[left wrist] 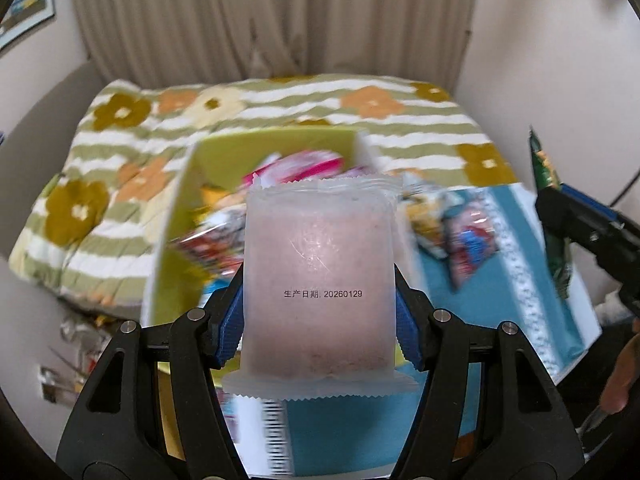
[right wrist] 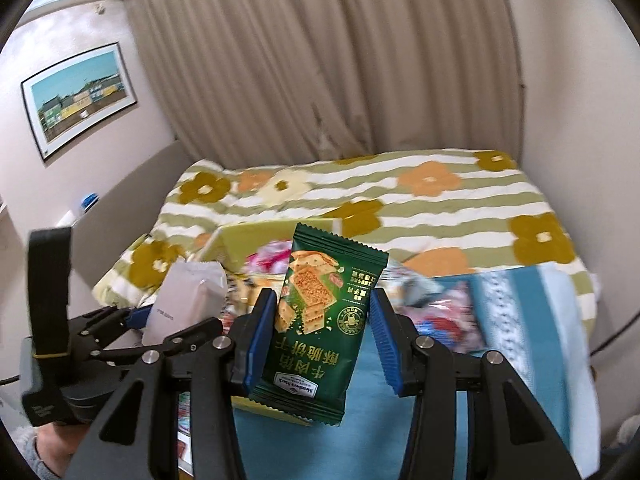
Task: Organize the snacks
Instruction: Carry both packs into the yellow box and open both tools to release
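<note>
Snacks are in transit: two packets are held, one per gripper, over a yellow-green box (left wrist: 276, 142) that sits ahead of and below both. The left gripper (left wrist: 320, 312) is closed on a frosted pink packet (left wrist: 318, 280), its pads pressing both side edges. The right gripper (right wrist: 322, 330) carries a green cracker packet (right wrist: 320, 320); its left pad touches the wrapper, while the right pad seems just off it, so the hold looks loose. A few loose packets (left wrist: 452, 232) lie blurred on the blue cloth (left wrist: 516, 264) ahead to the right; I cannot count them. Next, I judge, each packet must be lowered into the box and released.
</note>
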`<state>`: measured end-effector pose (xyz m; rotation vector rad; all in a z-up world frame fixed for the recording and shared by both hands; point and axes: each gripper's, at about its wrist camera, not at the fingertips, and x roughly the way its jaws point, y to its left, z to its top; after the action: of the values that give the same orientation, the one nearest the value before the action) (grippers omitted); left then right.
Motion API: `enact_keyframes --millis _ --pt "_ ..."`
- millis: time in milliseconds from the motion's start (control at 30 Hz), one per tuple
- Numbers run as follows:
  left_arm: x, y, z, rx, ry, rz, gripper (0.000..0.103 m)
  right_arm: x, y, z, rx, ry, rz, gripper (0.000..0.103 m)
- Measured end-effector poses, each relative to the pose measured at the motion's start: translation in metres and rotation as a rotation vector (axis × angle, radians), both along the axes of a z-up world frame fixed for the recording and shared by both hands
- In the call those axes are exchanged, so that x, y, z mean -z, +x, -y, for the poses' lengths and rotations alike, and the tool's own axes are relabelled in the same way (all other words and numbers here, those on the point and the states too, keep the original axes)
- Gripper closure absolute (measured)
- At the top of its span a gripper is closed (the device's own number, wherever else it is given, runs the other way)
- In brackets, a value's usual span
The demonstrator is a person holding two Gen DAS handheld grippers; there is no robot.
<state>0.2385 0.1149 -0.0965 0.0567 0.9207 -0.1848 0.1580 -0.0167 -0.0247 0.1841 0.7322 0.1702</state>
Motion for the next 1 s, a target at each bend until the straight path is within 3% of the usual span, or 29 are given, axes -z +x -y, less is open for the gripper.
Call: enact_keyframes --millis 300,333,367,433,1000 --pt "0.044 0.032 -0.054 -0.016 -0.003 -0.060 0.040 0.046 0.043 -0.068 -0.092 -0.022 -0.117 0.060" --pt "0.045 0.031 -0.055 -0.004 -0.003 -0.047 0.030 0.049 0.046 -0.072 -0.096 -0.026 -0.127 0.060" --pt "0.045 0.031 -0.056 0.007 0.010 -0.025 0.012 0.053 0.047 -0.076 -0.099 -0.032 -0.136 0.060" --pt "0.044 0.030 -0.058 0.012 0.033 0.000 0.000 0.061 0.051 -0.085 -0.108 -0.053 -0.151 0.060" --pt "0.056 0.016 -0.101 -0.019 0.009 -0.055 0.000 0.089 0.050 -0.121 -0.181 -0.112 -0.196 0.059"
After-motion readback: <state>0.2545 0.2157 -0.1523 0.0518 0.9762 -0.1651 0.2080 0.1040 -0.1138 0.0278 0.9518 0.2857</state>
